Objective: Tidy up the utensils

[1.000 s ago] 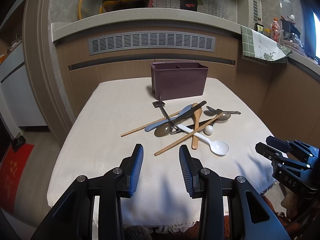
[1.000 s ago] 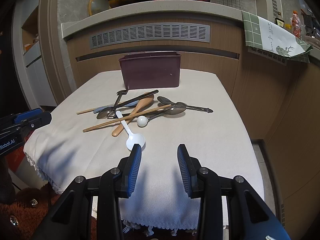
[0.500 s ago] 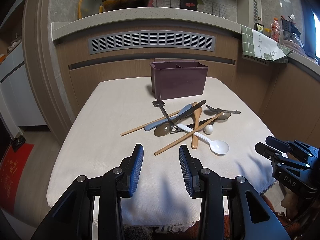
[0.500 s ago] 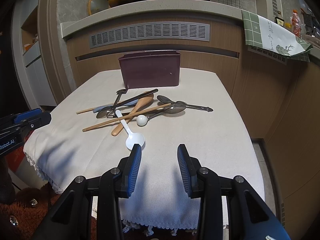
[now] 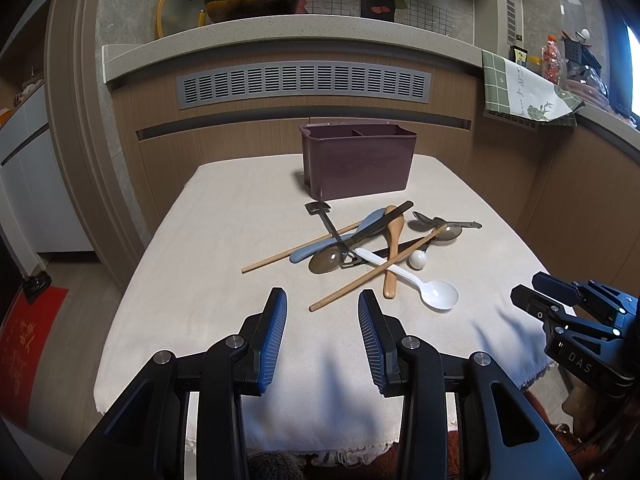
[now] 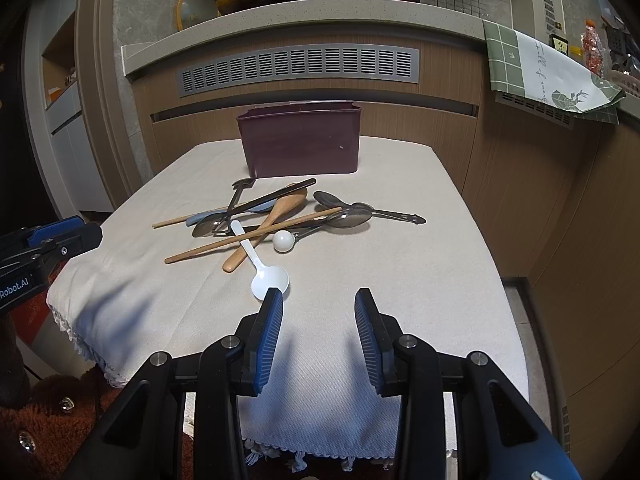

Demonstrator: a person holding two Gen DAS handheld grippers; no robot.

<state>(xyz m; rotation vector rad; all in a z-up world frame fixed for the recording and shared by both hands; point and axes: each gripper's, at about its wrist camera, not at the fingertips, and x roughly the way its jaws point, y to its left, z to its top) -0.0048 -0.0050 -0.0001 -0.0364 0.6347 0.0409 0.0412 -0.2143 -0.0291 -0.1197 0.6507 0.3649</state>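
Left hand-held gripper [image 5: 322,312] hangs wide open and empty over the tabletop [image 5: 224,240] near edge. Ahead, chopsticks [image 5: 360,284], wooden spoon [image 5: 394,248], white spoon [image 5: 424,286] and metal spoons [image 5: 444,230] lie tangled before the maroon holder [image 5: 356,164]. Right hand-held gripper [image 6: 319,312], equally open and empty, hovers beside the white spoon. Nothing appears sorted yet.

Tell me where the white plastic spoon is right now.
The white plastic spoon lies at the near edge of the utensil pile, bowl toward the right gripper, handle tucked under a wooden chopstick.
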